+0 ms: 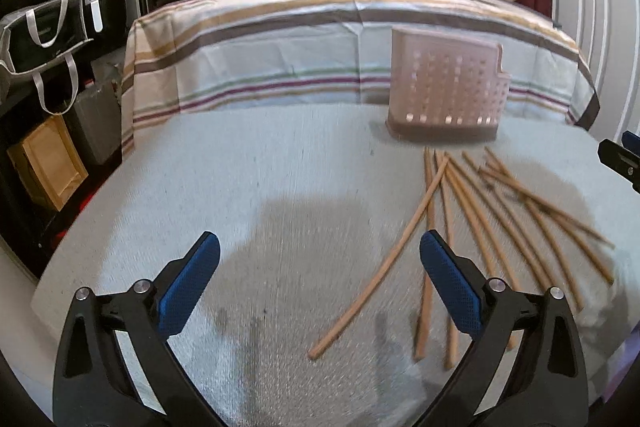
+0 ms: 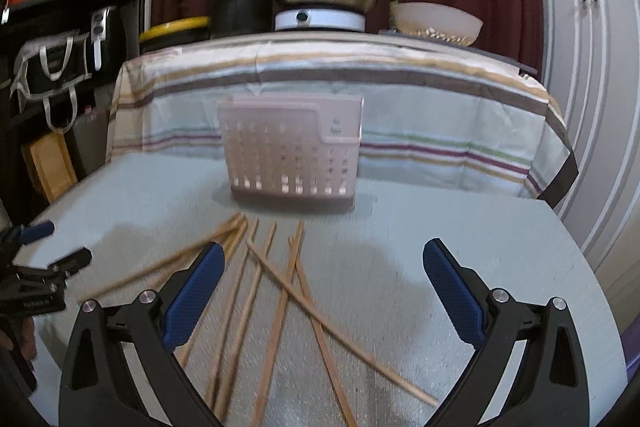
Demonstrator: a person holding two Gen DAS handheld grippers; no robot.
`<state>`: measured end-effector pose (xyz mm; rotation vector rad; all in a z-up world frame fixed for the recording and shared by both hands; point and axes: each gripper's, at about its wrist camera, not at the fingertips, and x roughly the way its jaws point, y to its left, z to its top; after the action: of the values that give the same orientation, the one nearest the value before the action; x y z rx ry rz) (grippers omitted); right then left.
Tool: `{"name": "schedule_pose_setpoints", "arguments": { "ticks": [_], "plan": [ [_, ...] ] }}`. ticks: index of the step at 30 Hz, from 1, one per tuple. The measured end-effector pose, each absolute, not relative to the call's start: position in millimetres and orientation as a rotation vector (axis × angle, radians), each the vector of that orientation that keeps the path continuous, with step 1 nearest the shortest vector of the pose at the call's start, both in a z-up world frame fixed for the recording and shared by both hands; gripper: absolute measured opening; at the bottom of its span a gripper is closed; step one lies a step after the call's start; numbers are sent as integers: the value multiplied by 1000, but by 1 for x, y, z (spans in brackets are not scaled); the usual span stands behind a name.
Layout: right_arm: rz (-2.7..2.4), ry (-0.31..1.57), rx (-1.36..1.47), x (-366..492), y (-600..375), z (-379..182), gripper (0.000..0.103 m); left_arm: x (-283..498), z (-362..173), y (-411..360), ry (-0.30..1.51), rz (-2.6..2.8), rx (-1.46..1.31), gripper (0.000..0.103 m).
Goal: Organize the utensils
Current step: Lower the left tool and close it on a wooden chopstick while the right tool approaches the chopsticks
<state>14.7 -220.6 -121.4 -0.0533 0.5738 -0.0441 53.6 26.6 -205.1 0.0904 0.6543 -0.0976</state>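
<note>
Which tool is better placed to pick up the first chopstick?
Probably the right tool: it is open with several chopsticks lying directly between its fingers. The left tool, also open, faces mostly bare mat; the chopsticks lie toward its right side, near the holder.

no lettering legible; small print on the holder [image 2: 335, 128] is blurred.

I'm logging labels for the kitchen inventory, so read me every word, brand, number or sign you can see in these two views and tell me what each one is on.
Nothing can be read for certain.
Pink utensil holder: a small green mark on its upper right corner, too blurred to read.
Left gripper, seen from the right wrist view: pale lettering on its black body, too small and blurred to read.
Black bag on the shelf: faint print, unreadable.
</note>
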Motion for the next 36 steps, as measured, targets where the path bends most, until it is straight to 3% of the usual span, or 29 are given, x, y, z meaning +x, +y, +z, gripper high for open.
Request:
{"name": "schedule_pose_setpoints", "arguments": {
  "ticks": [5, 15, 21, 23, 36],
  "plan": [
    [-47, 608, -60, 15, -224, -140, 97, 53, -229, 30, 719, -119, 104, 77],
    [-28, 613, -40, 20, -226, -145, 97, 43, -252, 24, 742, -149, 117, 59],
    [-29, 610, -31, 18, -228, -145, 97, 34, -252, 16, 712, -161, 139, 42],
    [-30, 611, -24, 18, -229, -146, 97, 32, -252, 14, 710, -172, 139, 29],
    [-38, 611, 3, 14, -237, -150, 97, 19, -254, 7, 684, -208, 158, 9]
  ]
}}
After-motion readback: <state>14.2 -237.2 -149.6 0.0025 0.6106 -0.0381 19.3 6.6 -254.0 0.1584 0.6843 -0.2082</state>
